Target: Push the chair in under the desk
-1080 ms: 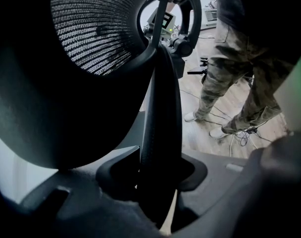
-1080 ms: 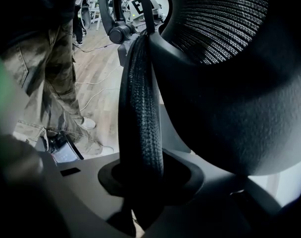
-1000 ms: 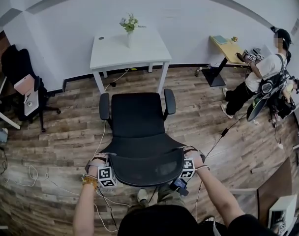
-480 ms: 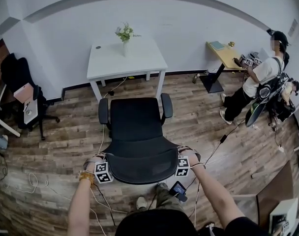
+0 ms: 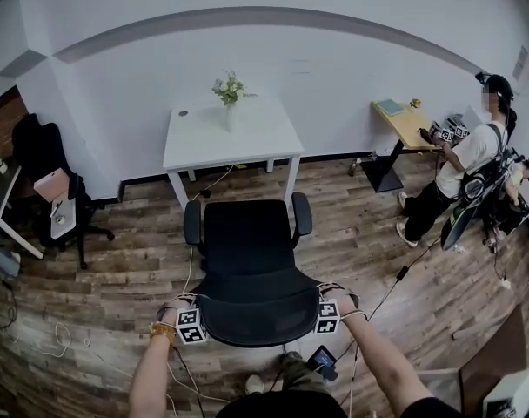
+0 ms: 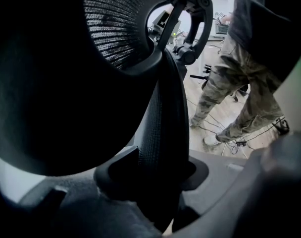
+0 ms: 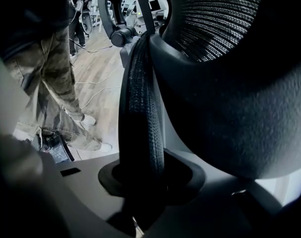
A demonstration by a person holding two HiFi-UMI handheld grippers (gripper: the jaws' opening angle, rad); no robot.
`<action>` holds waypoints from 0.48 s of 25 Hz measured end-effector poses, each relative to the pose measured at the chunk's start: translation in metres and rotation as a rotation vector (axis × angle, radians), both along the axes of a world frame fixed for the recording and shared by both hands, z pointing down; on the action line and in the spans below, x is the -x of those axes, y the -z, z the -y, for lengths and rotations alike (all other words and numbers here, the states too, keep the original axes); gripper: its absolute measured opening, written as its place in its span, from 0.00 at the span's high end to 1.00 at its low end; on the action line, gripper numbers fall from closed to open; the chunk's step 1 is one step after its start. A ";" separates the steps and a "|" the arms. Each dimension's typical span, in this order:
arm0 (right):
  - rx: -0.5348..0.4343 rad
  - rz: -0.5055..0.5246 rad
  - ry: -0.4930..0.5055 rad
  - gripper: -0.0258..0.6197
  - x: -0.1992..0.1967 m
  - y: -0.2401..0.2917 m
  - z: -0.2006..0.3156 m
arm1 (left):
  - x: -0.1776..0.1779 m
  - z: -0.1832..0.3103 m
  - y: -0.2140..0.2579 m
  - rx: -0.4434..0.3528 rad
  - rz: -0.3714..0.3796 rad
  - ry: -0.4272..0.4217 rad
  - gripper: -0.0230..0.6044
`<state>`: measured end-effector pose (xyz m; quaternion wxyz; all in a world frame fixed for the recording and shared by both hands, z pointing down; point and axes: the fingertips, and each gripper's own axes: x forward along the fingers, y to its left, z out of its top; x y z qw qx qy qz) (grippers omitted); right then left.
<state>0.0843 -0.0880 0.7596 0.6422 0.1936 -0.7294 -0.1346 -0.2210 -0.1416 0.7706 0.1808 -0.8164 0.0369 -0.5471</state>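
The black mesh office chair [image 5: 247, 242] stands on the wood floor facing the white desk [image 5: 204, 142], its seat front just short of the desk's legs. My left gripper [image 5: 192, 325] and right gripper [image 5: 327, 318] sit at the two top corners of the backrest. In the left gripper view the backrest's textured rim [image 6: 163, 108] runs down between the jaws of the left gripper [image 6: 158, 175]; those jaws have just been opening with the rim still wedged between them. The right gripper [image 7: 150, 180] clamps the opposite rim [image 7: 140, 103].
A vase of flowers [image 5: 230, 94] stands on the desk. Another black chair [image 5: 47, 159] is at the left, a wooden desk [image 5: 402, 118] and a standing person [image 5: 469, 159] at the right. Cables [image 5: 56, 338] trail over the floor. My legs [image 6: 225, 83] are behind the chair.
The chair and both grippers have moved forward toward the white desk, and the gap between seat and desk has shrunk. Both grippers stay on the backrest corners.
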 end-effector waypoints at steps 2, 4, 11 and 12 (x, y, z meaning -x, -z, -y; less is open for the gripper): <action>0.002 0.001 0.004 0.79 -0.002 0.001 0.004 | -0.002 0.003 0.001 0.001 -0.003 0.001 0.67; 0.013 0.004 0.011 0.79 -0.002 0.003 0.007 | -0.004 0.006 0.001 -0.002 -0.006 0.003 0.67; 0.000 0.002 0.020 0.79 -0.013 0.003 0.024 | -0.013 0.020 0.002 -0.012 -0.006 0.016 0.67; 0.004 0.003 0.023 0.79 -0.014 0.003 0.026 | -0.015 0.021 0.001 -0.015 -0.006 0.019 0.67</action>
